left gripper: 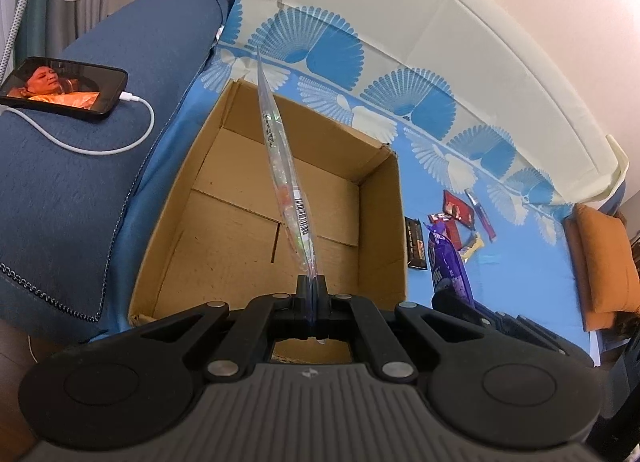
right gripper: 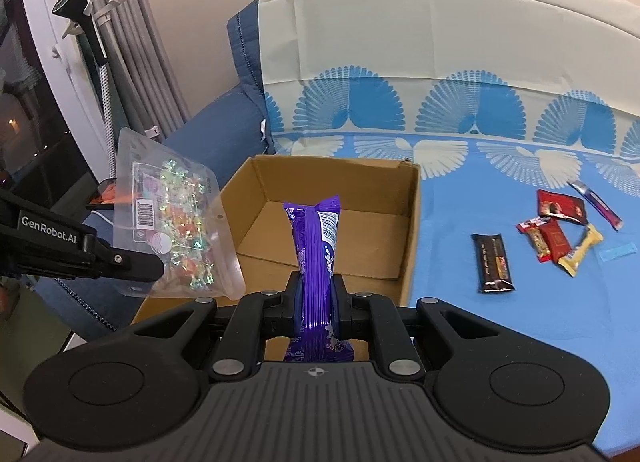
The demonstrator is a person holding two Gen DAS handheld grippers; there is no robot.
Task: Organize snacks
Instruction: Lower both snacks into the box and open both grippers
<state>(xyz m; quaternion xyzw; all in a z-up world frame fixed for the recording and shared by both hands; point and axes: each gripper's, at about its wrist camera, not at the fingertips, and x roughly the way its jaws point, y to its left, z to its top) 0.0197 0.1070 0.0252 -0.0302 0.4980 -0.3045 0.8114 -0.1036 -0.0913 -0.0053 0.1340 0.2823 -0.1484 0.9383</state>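
— Blue bedsheet with white fan print [right gripper: 460, 302] carries the open brown cardboard box [right gripper: 408, 230], empty so far. Where are the snacks?

— Left tongs [left gripper: 312, 282] pinch a clear bag of wrapped candies [left gripper: 280, 166] above the box; right tongs [right gripper: 316, 282] pinch a purple snack packet [right gripper: 316, 238] at its near edge. Loose bars [right gripper: 560, 230] lie further right.

— Risk?

— I'd guess both dropping together could collide, or the slick bag catches the rim and spills outside.

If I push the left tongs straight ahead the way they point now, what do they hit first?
Probably the bare floor of the open cardboard box: the left tongs, shut on the clear candy bag, aim down into it. The bag's tip would likely land first; depth is unclear.
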